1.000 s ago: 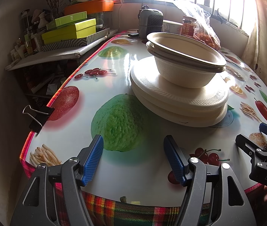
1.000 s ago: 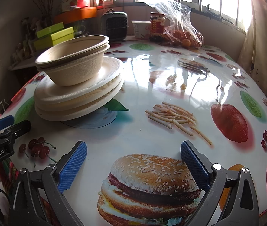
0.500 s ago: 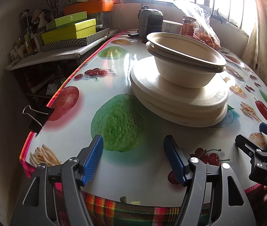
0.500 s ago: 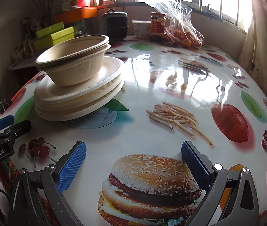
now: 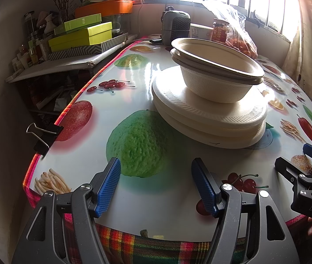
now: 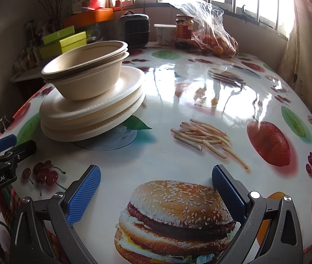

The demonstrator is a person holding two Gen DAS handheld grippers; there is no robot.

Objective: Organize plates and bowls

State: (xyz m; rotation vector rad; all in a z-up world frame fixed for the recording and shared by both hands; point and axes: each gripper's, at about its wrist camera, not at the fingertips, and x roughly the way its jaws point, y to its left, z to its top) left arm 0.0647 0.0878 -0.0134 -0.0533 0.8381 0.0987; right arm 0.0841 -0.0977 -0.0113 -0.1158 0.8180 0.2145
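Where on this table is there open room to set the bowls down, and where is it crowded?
Open: the tablecloth right of the plate stack, from the printed fries to the curtain side, and the near strip before both open grippers. Crowded: the far end, with heater, jar and fruit bag.
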